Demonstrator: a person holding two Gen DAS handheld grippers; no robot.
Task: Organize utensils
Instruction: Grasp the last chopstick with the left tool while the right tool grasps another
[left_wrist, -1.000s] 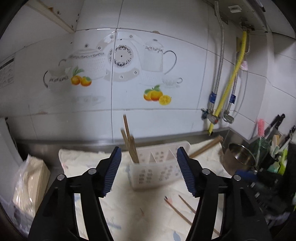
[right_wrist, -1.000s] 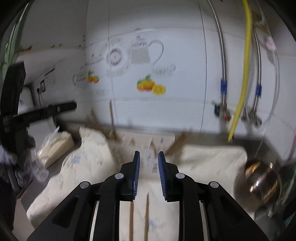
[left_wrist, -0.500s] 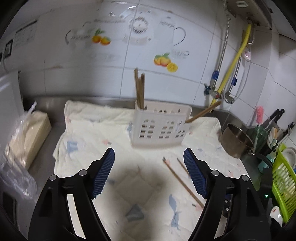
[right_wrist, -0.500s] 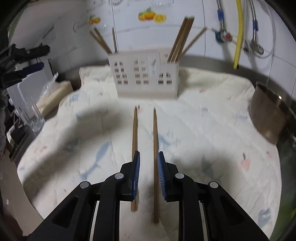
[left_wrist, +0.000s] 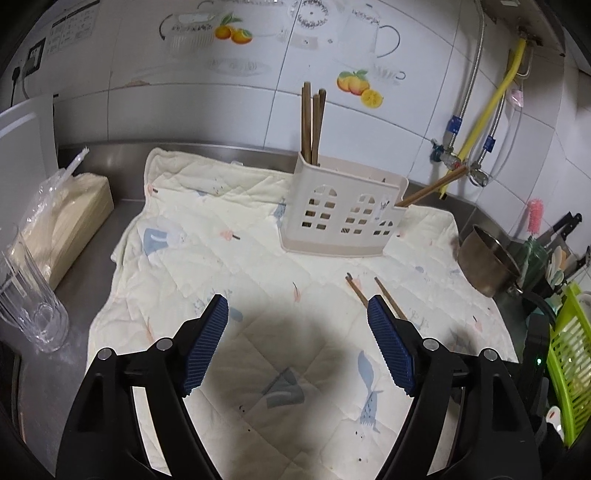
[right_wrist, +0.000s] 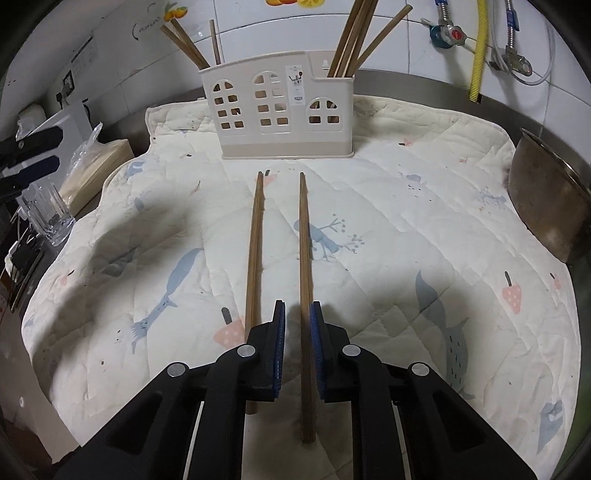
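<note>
A cream plastic utensil holder (right_wrist: 280, 110) stands at the back of a patterned cloth (right_wrist: 406, 236), with wooden chopsticks upright in its left and right compartments. It also shows in the left wrist view (left_wrist: 340, 218). Two loose chopsticks lie parallel on the cloth: the left one (right_wrist: 254, 258) and the right one (right_wrist: 305, 251). My right gripper (right_wrist: 297, 314) hangs low over them, jaws narrowly apart around the right chopstick, not clamped. My left gripper (left_wrist: 297, 325) is wide open and empty above the cloth. The loose chopsticks (left_wrist: 369, 295) lie by its right finger.
A steel pot (right_wrist: 546, 206) sits at the cloth's right edge. A drinking glass (left_wrist: 29, 306) and a bagged stack (left_wrist: 62, 221) stand left of the cloth. A green rack (left_wrist: 569, 354) and knives are at the far right. The tiled wall carries pipes (left_wrist: 469, 122).
Both grippers have pulled back from the holder and tilted down toward the cloth. The right gripper has dropped low over the two loose chopsticks, straddling the right one. The left stays wide open.
</note>
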